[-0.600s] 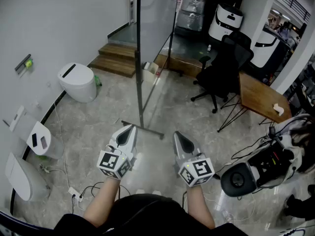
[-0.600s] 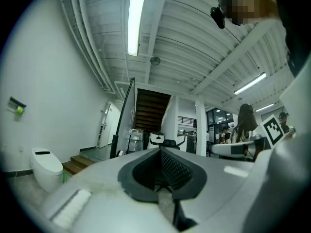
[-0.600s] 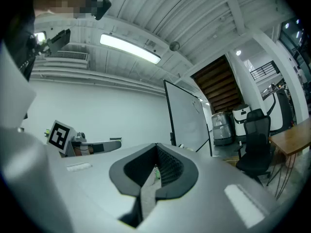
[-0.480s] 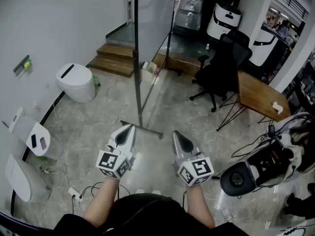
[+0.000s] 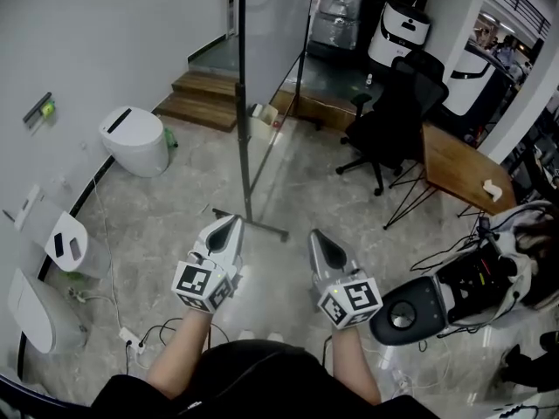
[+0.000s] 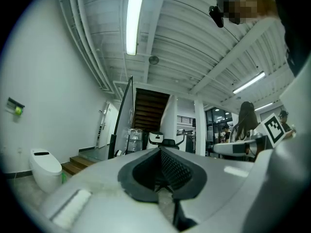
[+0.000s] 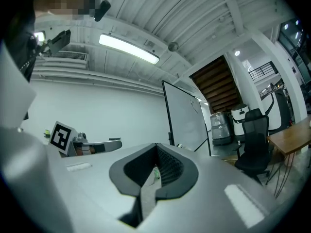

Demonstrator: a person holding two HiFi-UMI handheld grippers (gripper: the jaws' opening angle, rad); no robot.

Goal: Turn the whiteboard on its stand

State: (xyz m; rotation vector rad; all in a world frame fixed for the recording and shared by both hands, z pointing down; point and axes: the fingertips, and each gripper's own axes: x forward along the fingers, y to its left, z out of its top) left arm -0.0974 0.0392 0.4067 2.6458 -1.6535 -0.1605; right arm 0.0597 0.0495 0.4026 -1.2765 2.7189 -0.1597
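Whiteboard [image 5: 272,33] stands upright dead ahead, near edge-on, its stand foot [image 5: 262,228] just beyond left gripper [image 5: 229,227], which sits nearer than right gripper [image 5: 316,237]; both have jaws closed, empty and clear of it.

Left gripper [image 5: 229,225] and right gripper [image 5: 318,237] level, side by side, fingers [image 6: 177,169] together, nothing between them.

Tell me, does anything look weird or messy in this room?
Yes: a white toilet stands in the open by the wall, near an office chair, and loose cables trail across the floor.
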